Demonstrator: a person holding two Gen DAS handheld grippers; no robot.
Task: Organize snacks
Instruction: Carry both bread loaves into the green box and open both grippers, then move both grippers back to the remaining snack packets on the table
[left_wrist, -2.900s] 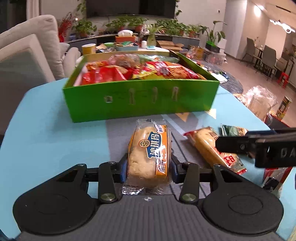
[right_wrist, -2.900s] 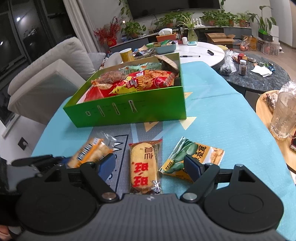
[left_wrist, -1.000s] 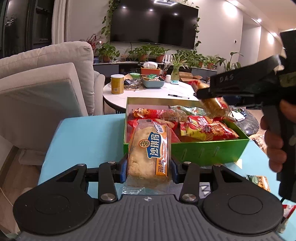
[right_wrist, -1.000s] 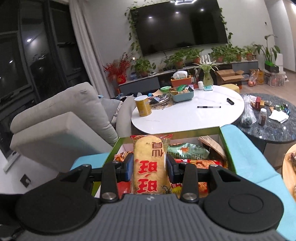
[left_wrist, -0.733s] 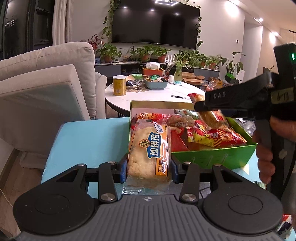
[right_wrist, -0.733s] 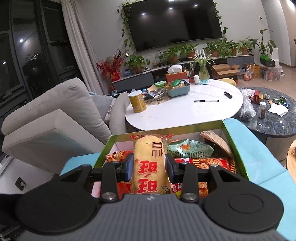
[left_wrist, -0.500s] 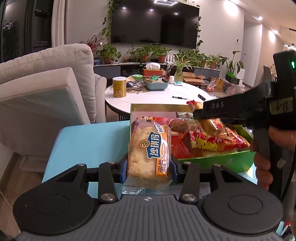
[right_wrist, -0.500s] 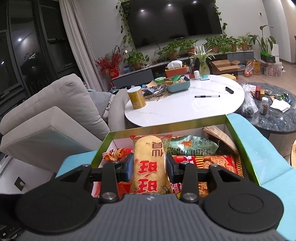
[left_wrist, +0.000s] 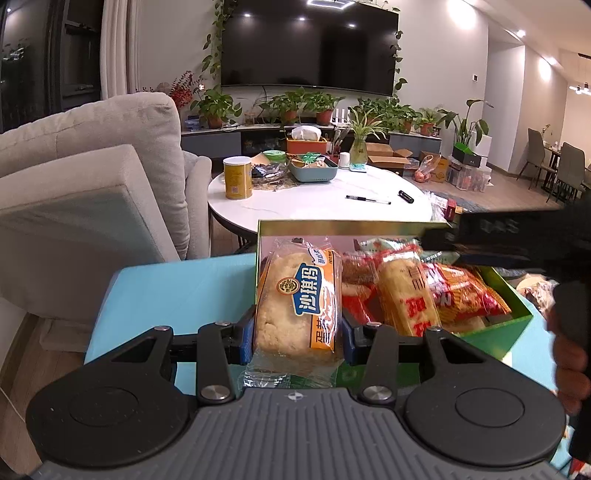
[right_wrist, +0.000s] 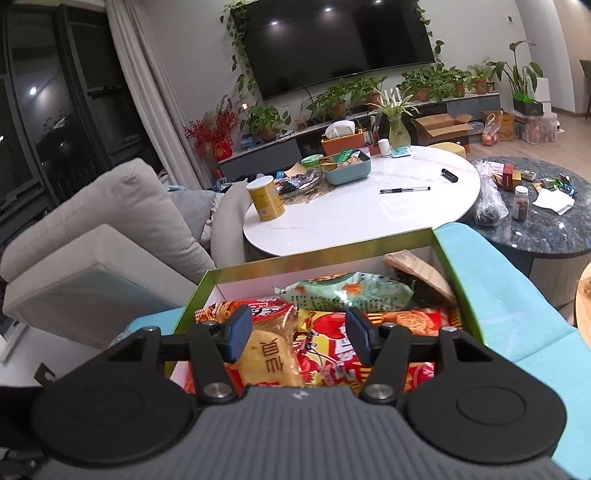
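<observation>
left gripper (left_wrist: 297, 328) clamps cake pack (left_wrist: 297, 306), long axis forward | green box (left_wrist: 491, 330) just ahead-right | right gripper (right_wrist: 297, 334) opening, cracker pack (right_wrist: 266, 358) dropped below

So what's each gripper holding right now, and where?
Left gripper pinches the bread pack across its lower sides. Right gripper is opening; the rice cracker pack lies released in the green box.

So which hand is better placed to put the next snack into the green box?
Left. Its tool is shut on the cake packet, at the green box. The right tool is opening; its rice cracker already lies inside.
</observation>
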